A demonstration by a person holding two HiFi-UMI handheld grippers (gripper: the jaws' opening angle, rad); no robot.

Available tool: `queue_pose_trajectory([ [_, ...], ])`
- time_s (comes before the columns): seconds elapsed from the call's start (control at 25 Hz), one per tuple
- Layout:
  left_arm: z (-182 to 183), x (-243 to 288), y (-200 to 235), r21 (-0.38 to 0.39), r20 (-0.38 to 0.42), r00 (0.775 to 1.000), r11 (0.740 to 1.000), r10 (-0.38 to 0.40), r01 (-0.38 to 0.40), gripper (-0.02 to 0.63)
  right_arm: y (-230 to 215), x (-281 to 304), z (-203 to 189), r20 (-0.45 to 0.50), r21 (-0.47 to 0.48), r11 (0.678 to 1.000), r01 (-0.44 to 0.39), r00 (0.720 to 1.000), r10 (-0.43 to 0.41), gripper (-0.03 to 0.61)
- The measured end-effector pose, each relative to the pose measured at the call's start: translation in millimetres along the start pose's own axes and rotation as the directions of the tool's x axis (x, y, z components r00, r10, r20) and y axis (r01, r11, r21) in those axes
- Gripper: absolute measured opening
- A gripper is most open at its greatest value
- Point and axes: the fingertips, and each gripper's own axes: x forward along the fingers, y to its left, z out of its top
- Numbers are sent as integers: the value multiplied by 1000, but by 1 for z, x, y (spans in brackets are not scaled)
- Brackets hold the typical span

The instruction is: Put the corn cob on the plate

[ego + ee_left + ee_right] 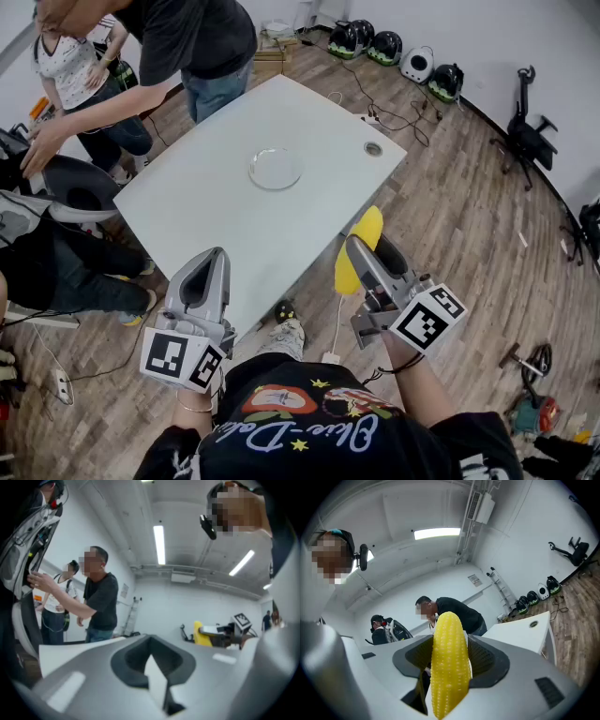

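Level at chest height, the right gripper (354, 246) has its fingers wide around the corn cob (369, 225), off the edge of the surface (211, 220), well apart from the plate (275, 169). The left gripper (217, 253), equally far from the plate, has its fingers narrow and empty.

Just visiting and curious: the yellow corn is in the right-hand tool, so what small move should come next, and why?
Probably carry the right gripper forward over the table toward the plate. Its jaws are closed on the corn cob, held out beyond the table's near edge, and the plate sits empty further in.
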Motion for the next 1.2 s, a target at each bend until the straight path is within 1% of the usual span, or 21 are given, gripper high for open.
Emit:
queue_pose_trajectory([
  [0.12,6,42,33,64,-28,998,996,63,-61,-6,-31,60,9,-56,-10,1000,-11,998,11,239],
  [0.2,9,68,48,103,-27,996,991,90,-87,-6,-52,96,13,-104,-33,999,-23,994,20,239],
  [0.24,10,79,53,105,-22,995,990,98,-95,-6,-61,113,13,-131,-44,999,-33,991,27,239],
  [0.36,10,100,72,63,-20,991,989,136,-135,-6,-84,159,5,-219,-61,995,-75,974,60,239],
  [0.44,11,109,84,57,-28,982,981,188,-186,-6,-101,191,-3,-292,-98,991,-92,954,60,239],
  [0.52,10,112,93,29,-35,971,971,236,-235,-6,-120,218,-15,-376,-145,985,-98,926,36,239],
  [0.6,7,110,100,-12,-35,958,958,285,-286,-6,-138,238,-33,-464,-174,978,-116,886,22,239],
  [0.64,7,107,105,-17,-33,948,948,318,-318,-6,-145,247,-43,-505,-180,975,-131,863,22,239],
  [0.76,10,99,118,26,-32,900,901,434,-434,-6,-157,274,-70,-616,-156,974,-167,787,37,239],
  [0.8,11,97,117,37,-32,887,888,460,-459,-6,-161,279,-78,-650,-149,973,-175,759,37,238],
  [0.88,13,95,111,43,-29,875,875,483,-482,-6,-168,289,-94,-713,-162,966,-201,700,27,239],
  [0.96,9,95,107,18,-29,863,863,504,-504,-6,-178,299,-110,-766,-179,960,-216,643,2,239],
  [1.04,3,94,108,-6,-35,849,849,527,-528,-6,-188,310,-123,-800,-178,962,-206,600,-19,239],
  [1.12,3,90,108,9,-39,836,837,547,-547,-6,-194,319,-136,-826,-203,953,-223,563,-44,239],
  [1.2,4,83,108,18,-35,815,815,579,-579,-6,-198,324,-148,-849,-232,940,-249,524,-71,239],
])
